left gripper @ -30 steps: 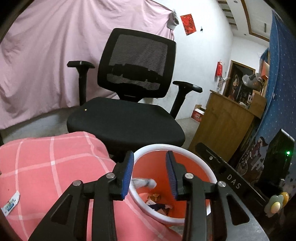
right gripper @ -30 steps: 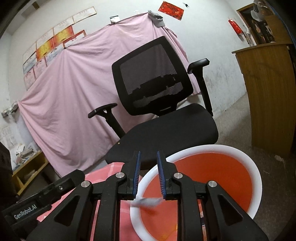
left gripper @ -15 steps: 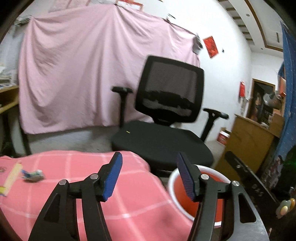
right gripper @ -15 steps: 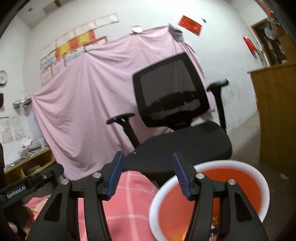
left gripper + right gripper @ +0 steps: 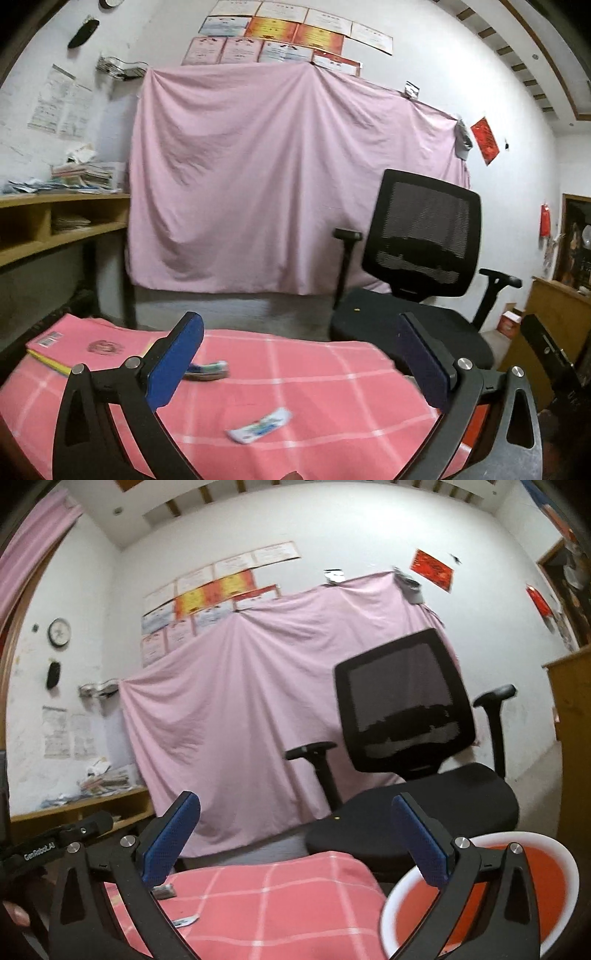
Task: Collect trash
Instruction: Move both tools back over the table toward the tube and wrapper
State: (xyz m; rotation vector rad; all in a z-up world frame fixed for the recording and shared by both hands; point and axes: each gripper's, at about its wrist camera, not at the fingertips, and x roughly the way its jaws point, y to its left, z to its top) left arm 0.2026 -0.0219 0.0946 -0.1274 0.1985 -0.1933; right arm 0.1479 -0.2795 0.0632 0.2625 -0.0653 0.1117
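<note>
Pink checked tabletop (image 5: 314,387) holds flat white-and-blue wrapper (image 5: 259,430) at 6 o'clock, both claws gaping and empty; thin plastic could skid from left claw (image 5: 299,360), missing orange white-rimmed bin (image 5: 532,882) at 4

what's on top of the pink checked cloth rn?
On the pink checked cloth: two wrappers, one flat white, one crumpled, plus a pink book at the far left corner. The hand-held gripper bodies hide the cloth's near edge.
</note>
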